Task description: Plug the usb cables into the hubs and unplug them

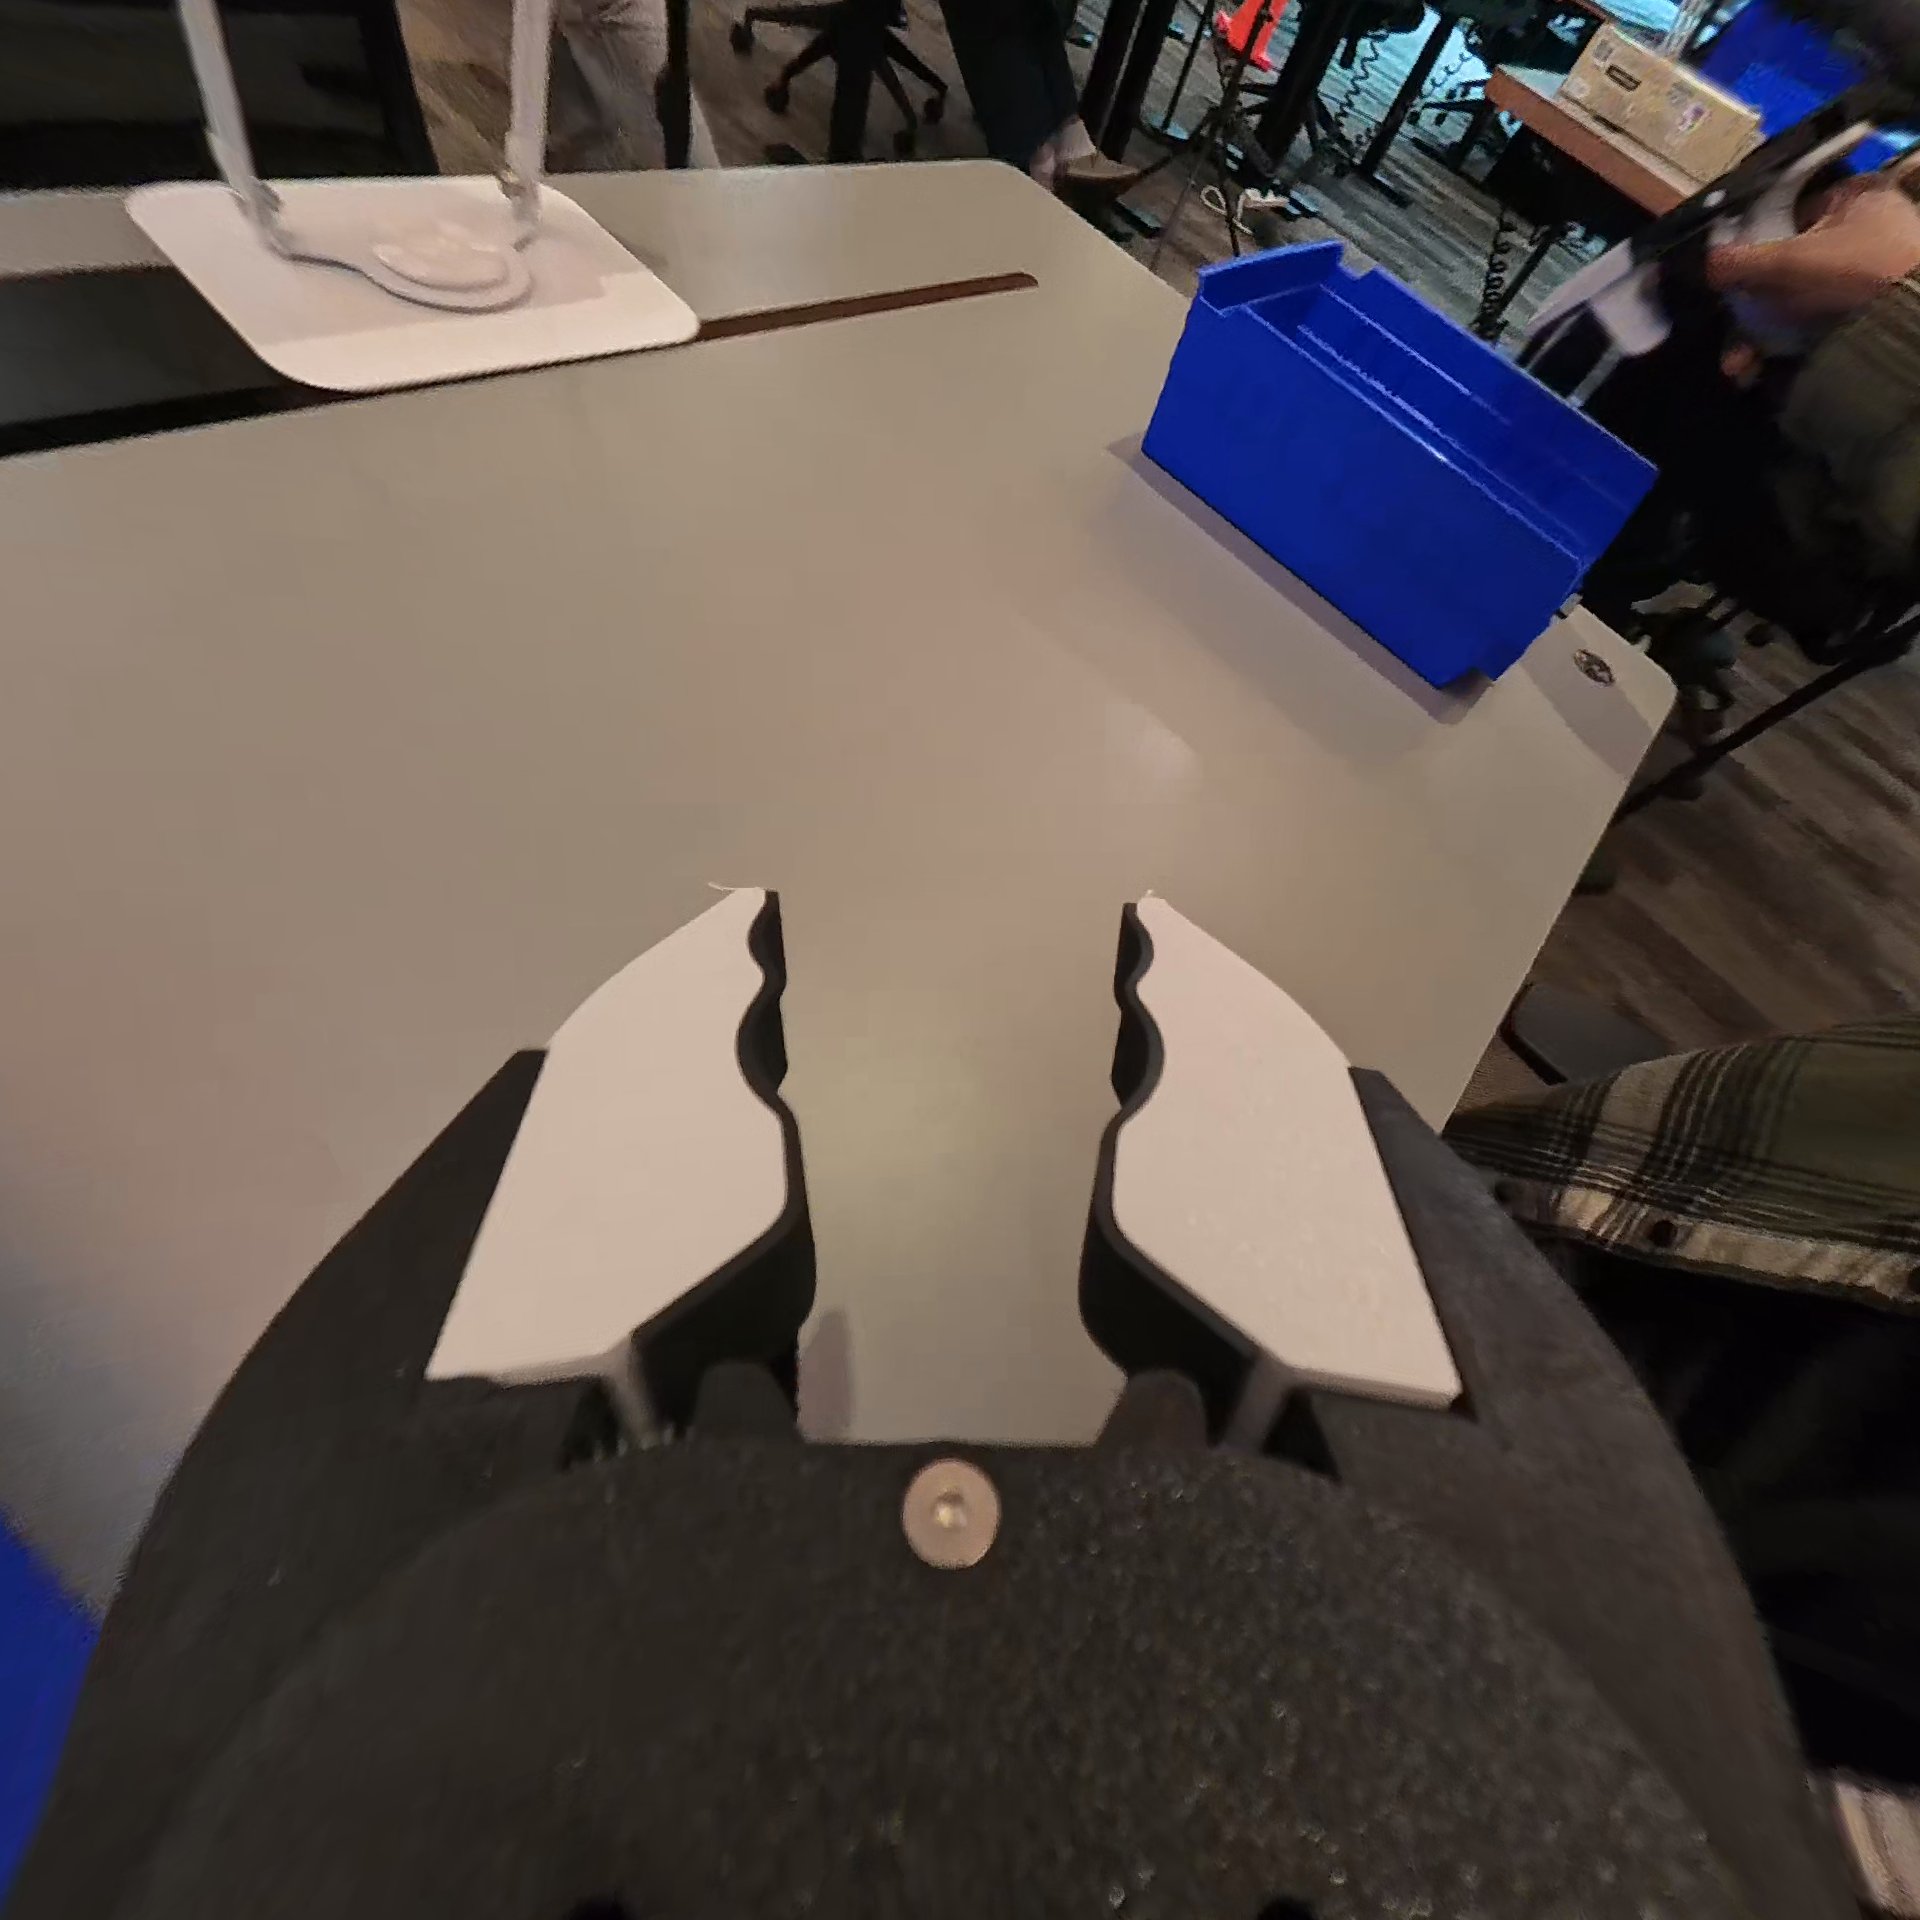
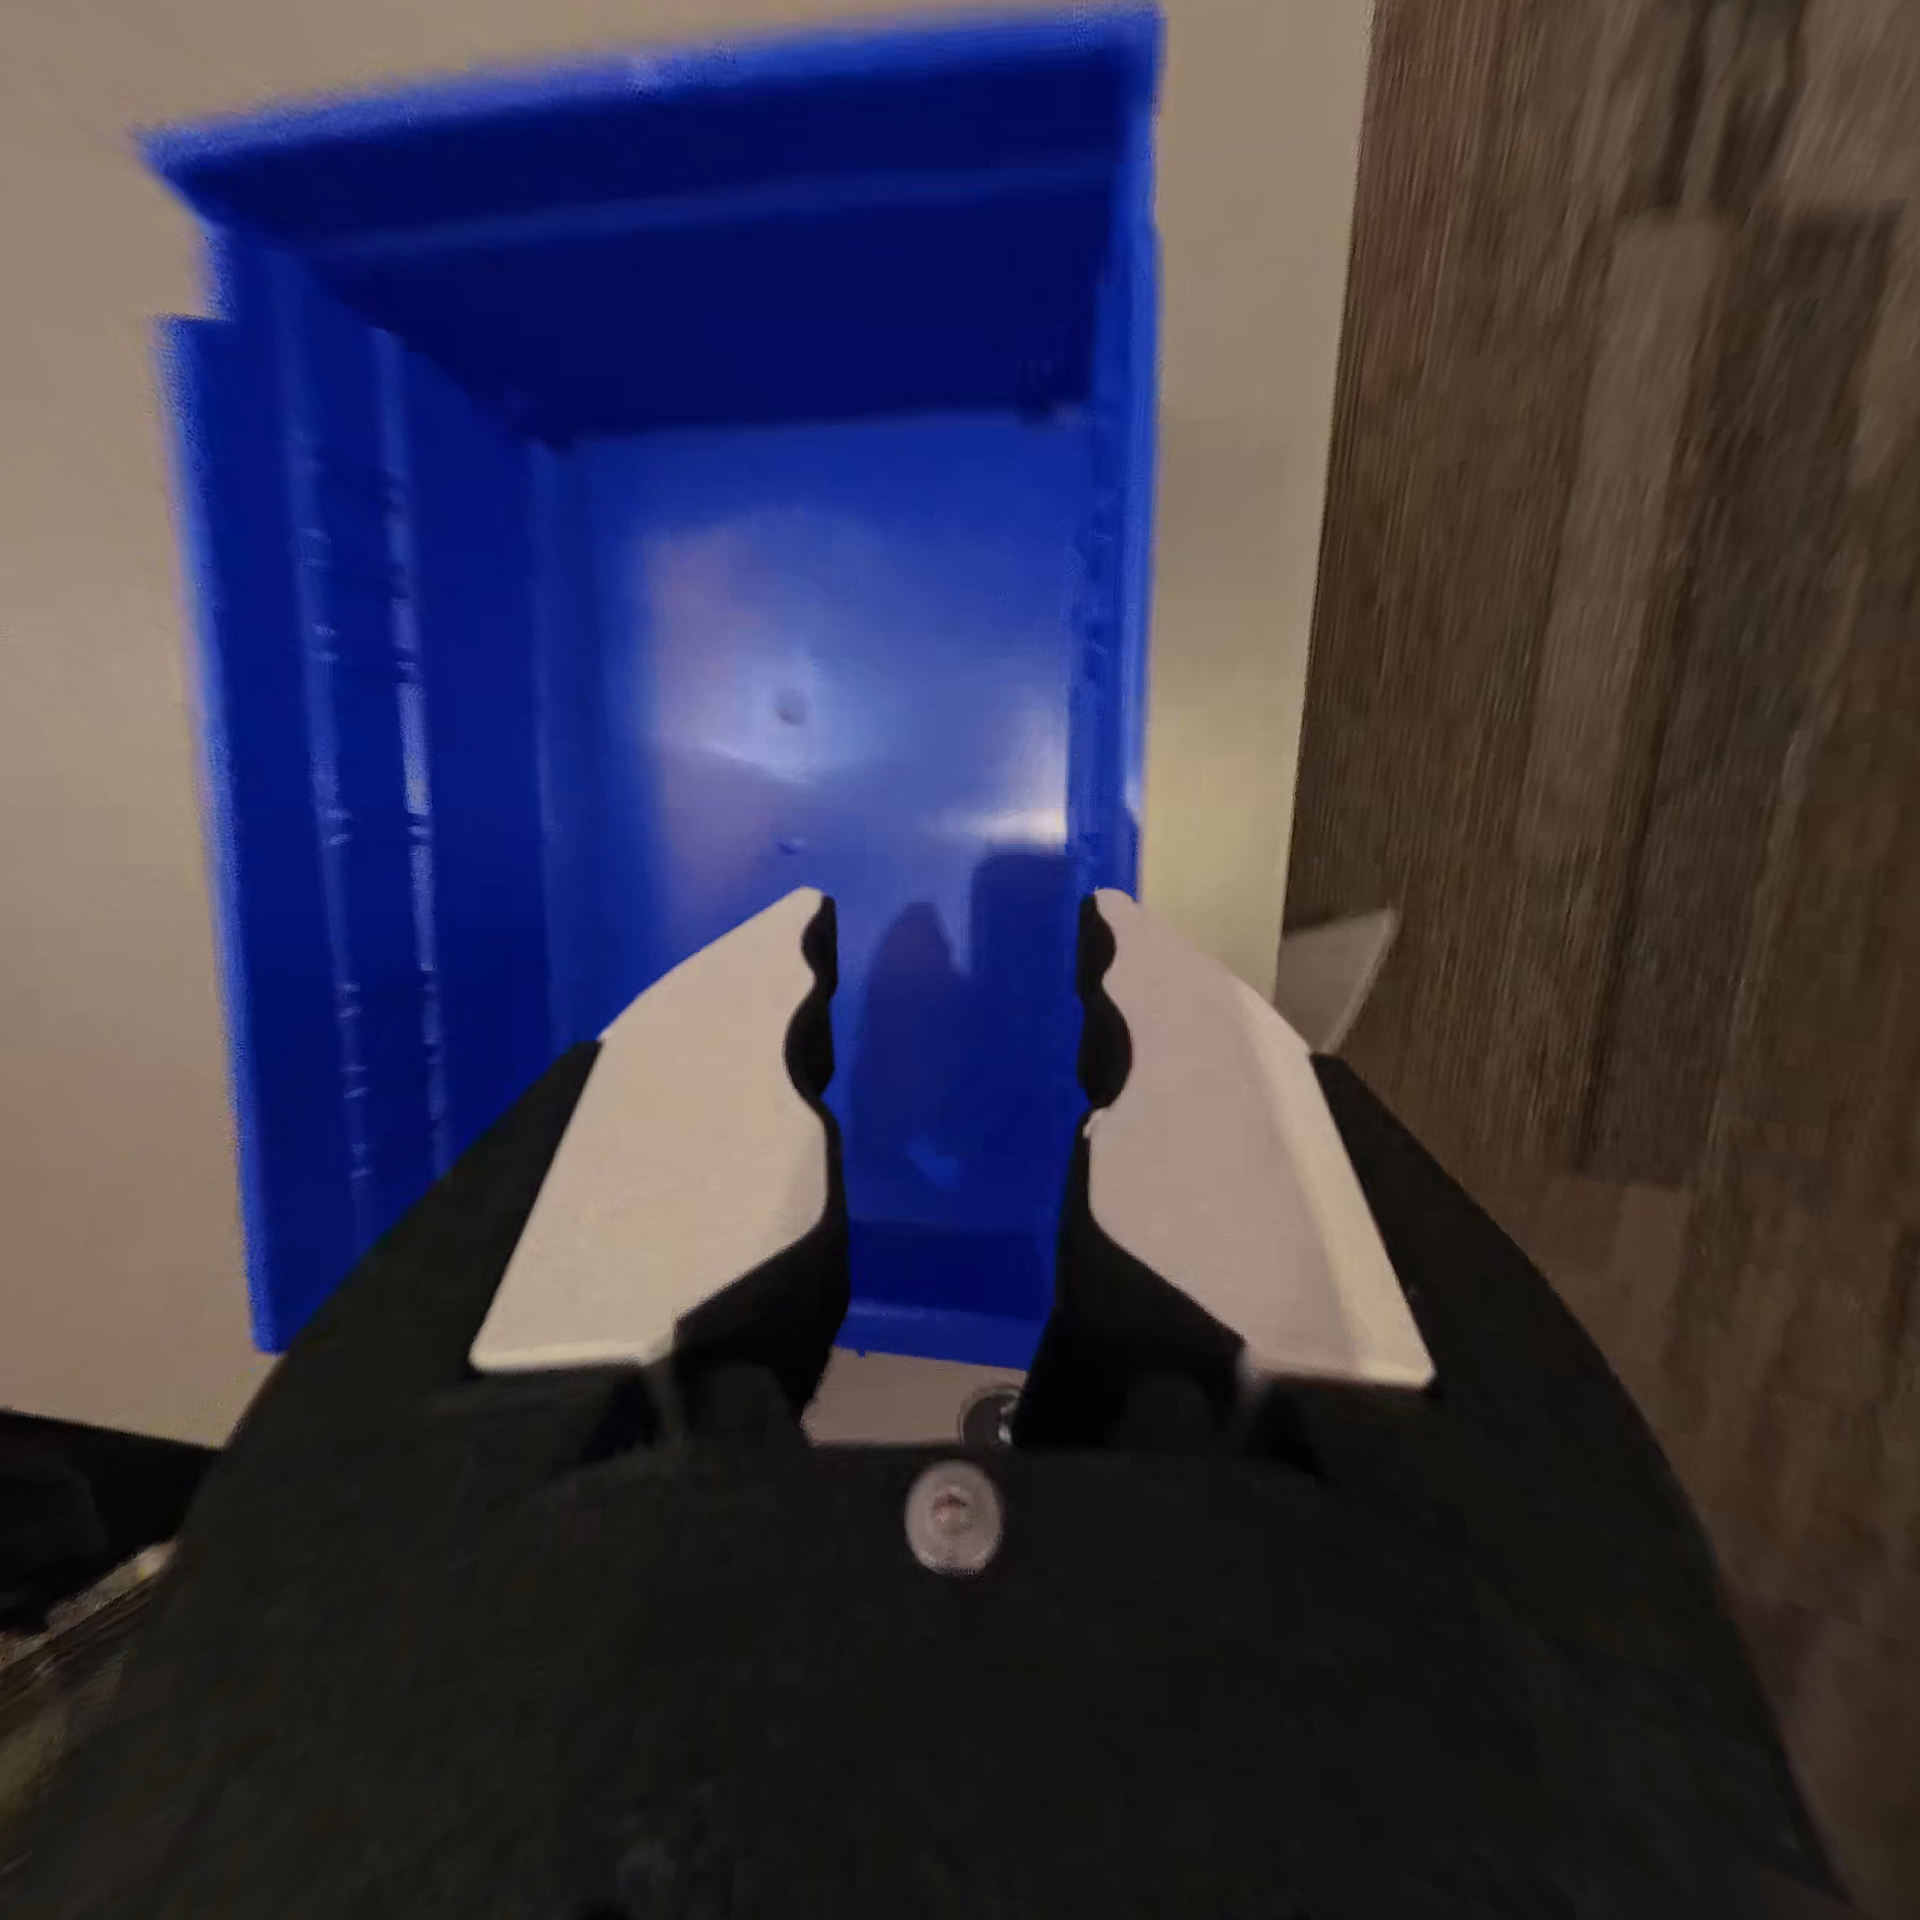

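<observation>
While my right claw hangs apart and empty over the blue bin, probably to search it, my left claw waits apart above the bare table; I see no cables or hubs.

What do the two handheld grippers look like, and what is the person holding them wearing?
Both look alike. The left gripper and right gripper each have a rough-textured black body with a silver screw near the middle. Their two fingers are flat pale grey-white plates with black wavy inner edges. No cables or markings are visible on them. The person wears a dark green and cream plaid sleeve.
</observation>
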`<action>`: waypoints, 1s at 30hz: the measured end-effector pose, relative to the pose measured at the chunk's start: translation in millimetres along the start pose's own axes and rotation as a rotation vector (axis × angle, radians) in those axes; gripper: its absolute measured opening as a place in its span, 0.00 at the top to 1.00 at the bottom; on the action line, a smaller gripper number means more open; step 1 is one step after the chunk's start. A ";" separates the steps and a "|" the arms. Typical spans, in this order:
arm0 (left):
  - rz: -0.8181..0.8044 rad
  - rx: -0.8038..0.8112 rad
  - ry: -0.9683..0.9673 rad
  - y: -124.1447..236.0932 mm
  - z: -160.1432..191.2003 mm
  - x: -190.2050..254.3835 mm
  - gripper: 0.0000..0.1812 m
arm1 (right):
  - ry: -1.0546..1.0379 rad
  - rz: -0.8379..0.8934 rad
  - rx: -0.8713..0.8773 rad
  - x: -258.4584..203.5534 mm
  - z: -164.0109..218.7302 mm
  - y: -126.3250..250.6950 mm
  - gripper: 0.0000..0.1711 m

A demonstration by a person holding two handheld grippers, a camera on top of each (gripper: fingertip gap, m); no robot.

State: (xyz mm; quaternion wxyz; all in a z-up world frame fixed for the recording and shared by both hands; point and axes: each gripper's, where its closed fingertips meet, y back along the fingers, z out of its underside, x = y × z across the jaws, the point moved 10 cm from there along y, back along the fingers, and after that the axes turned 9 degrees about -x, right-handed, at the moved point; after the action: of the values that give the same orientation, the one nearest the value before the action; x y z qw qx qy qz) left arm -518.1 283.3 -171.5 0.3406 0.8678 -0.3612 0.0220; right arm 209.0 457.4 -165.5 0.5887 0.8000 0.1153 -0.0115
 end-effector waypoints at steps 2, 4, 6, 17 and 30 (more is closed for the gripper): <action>-0.051 0.016 -0.022 21.8 0.7 -2.5 0.67 | 0.071 0.020 0.138 -25.1 7.4 20.3 0.74; -0.128 0.031 -0.035 49.9 1.3 -9.7 0.67 | 0.127 0.019 0.233 -53.6 17.9 36.3 0.73; -0.216 0.021 -0.037 82.5 3.0 -22.3 0.66 | 0.197 -0.029 0.291 -85.3 30.6 45.8 0.70; -0.546 -0.098 0.063 201.8 35.7 -116.7 0.66 | 0.475 -0.314 0.358 -232.6 109.7 5.0 0.72; -0.521 -0.360 0.083 162.6 19.0 -171.7 0.65 | 0.481 -0.517 0.272 -290.2 153.5 -72.8 0.75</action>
State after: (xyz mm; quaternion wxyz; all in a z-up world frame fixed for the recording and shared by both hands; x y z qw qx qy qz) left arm -753.2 294.4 -141.2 0.4974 0.8552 -0.1107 -0.0951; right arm -69.9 283.2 -236.2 0.4106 0.7952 0.4460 0.0133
